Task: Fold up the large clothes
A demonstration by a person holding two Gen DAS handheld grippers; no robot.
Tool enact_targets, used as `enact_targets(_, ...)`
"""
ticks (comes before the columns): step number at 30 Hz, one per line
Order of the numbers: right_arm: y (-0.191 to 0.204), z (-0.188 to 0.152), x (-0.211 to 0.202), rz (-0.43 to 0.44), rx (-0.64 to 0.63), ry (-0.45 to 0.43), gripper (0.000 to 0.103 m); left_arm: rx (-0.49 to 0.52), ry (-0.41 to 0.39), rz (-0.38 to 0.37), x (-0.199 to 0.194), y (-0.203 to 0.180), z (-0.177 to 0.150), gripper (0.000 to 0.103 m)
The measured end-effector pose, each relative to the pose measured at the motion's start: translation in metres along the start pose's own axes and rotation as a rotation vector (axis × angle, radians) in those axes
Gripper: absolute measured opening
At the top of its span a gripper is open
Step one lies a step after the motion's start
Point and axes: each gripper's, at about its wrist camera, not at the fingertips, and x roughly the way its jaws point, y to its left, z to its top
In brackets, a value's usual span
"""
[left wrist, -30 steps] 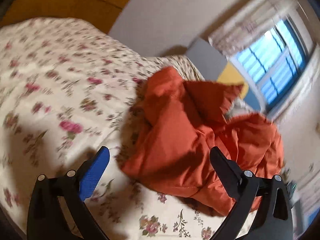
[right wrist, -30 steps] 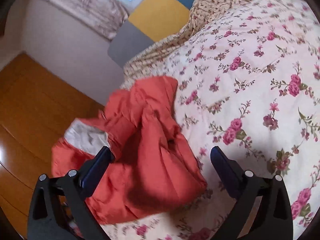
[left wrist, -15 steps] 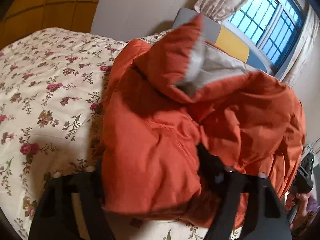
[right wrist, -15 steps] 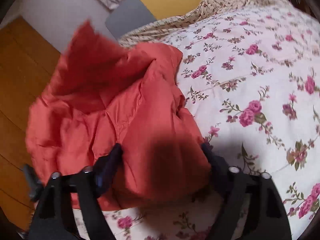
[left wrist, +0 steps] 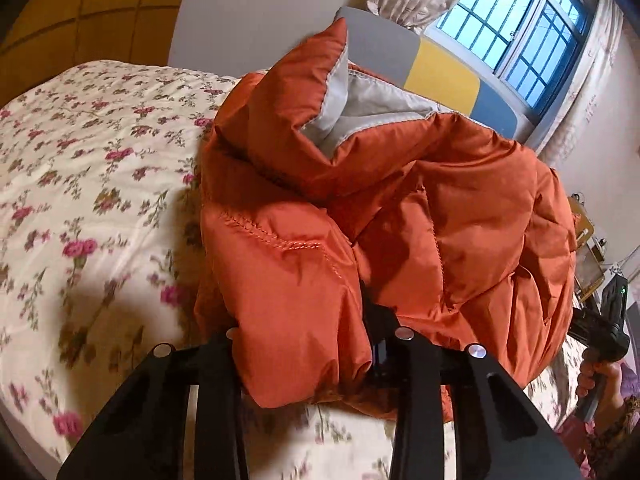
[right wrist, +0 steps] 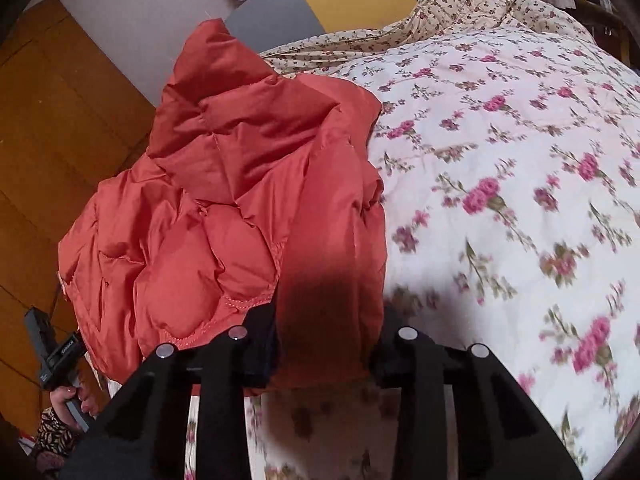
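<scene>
An orange puffer jacket [left wrist: 400, 208] with grey lining lies bunched on the flowered bed cover [left wrist: 80, 208]. My left gripper [left wrist: 304, 344] is shut on a thick fold of the jacket's near edge; the fabric hides the fingertips. In the right wrist view the jacket [right wrist: 224, 208] hangs partly over the bed's left side. My right gripper [right wrist: 324, 344] is shut on another fold of its near edge, fingertips also hidden by fabric. Each view shows the other hand and gripper handle at the far side of the jacket.
The flowered bed cover [right wrist: 500, 200] spreads to the right. A grey, yellow and blue headboard [left wrist: 440, 76] and a barred window [left wrist: 516, 28] stand behind. Wooden floor [right wrist: 60, 128] lies beside the bed. Small clutter [left wrist: 588, 248] sits at the right wall.
Both grippers moved in onto the jacket and went from open to shut on folds of its near edge. The jacket has been gathered and lifted up, showing its grey lining.
</scene>
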Motion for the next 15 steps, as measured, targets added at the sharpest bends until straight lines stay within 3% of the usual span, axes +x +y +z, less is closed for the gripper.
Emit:
enact_targets(10, -0.007, -0.041, -0.041, 0.000, -0.019, 0.020, 0.035, 0.019, 0.021, -0.034, -0.043, -0.010, -0.044, 0.034)
enact_targets(12, -0.008, -0.045, -0.046, -0.013, -0.026, 0.022, 0.050, 0.028, 0.018, -0.024, -0.050, -0.012, -0.048, 0.038)
enact_targets(15, -0.006, -0.045, -0.058, -0.052, -0.066, -0.007, 0.070, 0.051, 0.008, -0.046, -0.061, -0.013, -0.049, 0.057)
